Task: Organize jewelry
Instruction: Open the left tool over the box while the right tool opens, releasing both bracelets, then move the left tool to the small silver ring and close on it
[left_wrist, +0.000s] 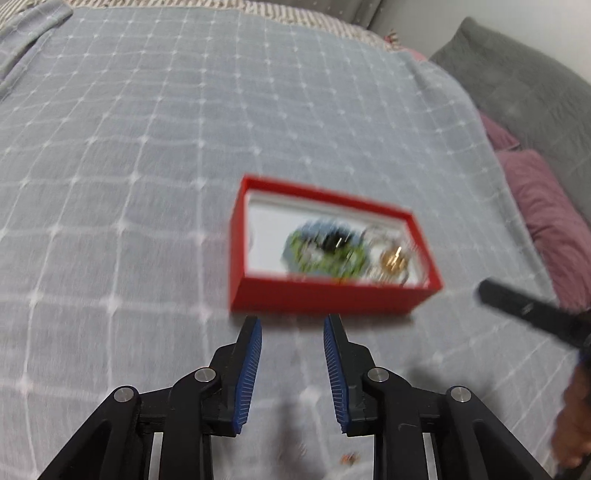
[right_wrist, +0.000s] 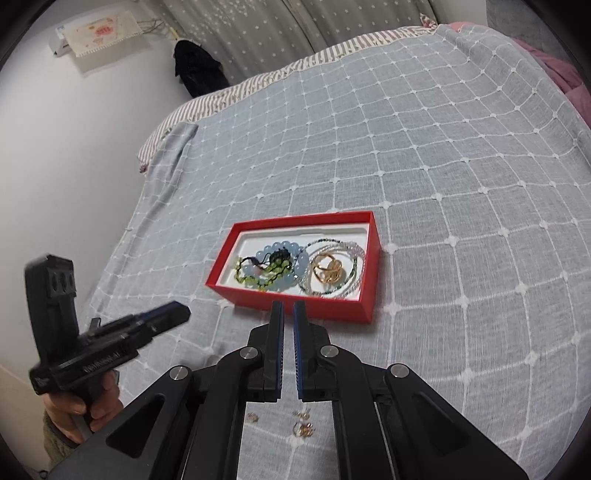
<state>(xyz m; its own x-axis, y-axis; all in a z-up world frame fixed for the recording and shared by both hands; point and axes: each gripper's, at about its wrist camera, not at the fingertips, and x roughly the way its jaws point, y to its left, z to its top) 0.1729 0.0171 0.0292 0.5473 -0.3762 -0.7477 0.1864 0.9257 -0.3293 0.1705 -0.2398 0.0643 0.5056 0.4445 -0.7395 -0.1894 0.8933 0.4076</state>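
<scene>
A red box with a white lining sits on the bed; it also shows blurred in the left wrist view. Inside lie a green bead bracelet, a pale blue bead bracelet, a gold ring piece and a thin beaded necklace. My left gripper is open and empty just before the box's near wall; it appears at the left of the right wrist view. My right gripper is nearly closed with nothing between the pads. Small loose gold pieces lie on the cover under the right gripper.
The bed has a grey-blue cover with a white grid. A purple pillow and grey cushion lie at the right. A white wall is beyond the bed's left edge, curtains behind.
</scene>
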